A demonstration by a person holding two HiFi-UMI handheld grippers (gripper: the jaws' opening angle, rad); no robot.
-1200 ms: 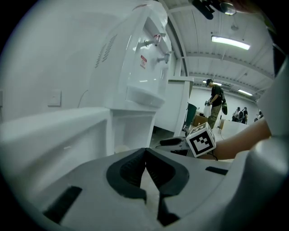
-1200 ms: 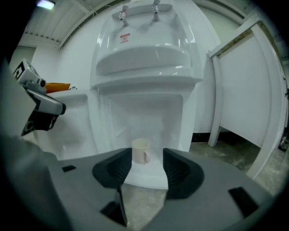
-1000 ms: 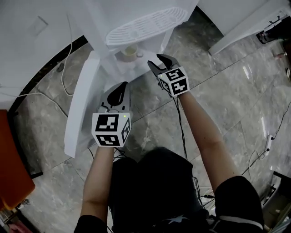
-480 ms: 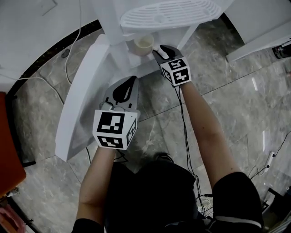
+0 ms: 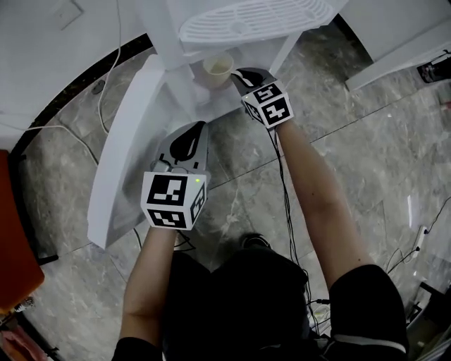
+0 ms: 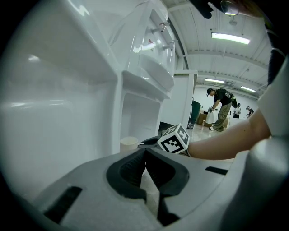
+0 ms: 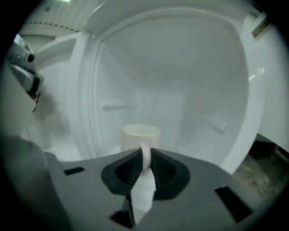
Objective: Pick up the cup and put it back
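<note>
- My right tongs point(image 5: 239, 74) have just been closing. In the right gripper view they point(image 7: 145, 155) now pinch the handle point(image 7: 145, 159) of the cup point(image 7: 140, 135), pads tight on both sides of the loop.
- A second ago those tongs stood well open, short of the cup at about its 5 o'clock. Since then they have slid in and taken the handle.
- The cup point(image 5: 217, 68) stands upright on the bottom shelf inside the open compartment of the white dispenser point(image 5: 169, 42). It sits under the slotted grille point(image 5: 254, 21), at 12 o'clock from me, and I judge it is not lifted yet.
- My left tongs point(image 5: 190, 137) are closed tip to tip on nothing, as the left gripper view point(image 6: 145, 155) shows. They hang at about 7 o'clock from the cup, beside the open door point(image 5: 123, 141) and apart from everything.
- For the task, I reckon reaching is done and the grip is made, so lifting comes next.
- The hold is only on a thin handle, so the cup may swing or tip as it rises. The grille just above leaves little headroom, so I would draw it out towards 6 o'clock rather than straight up.
</note>
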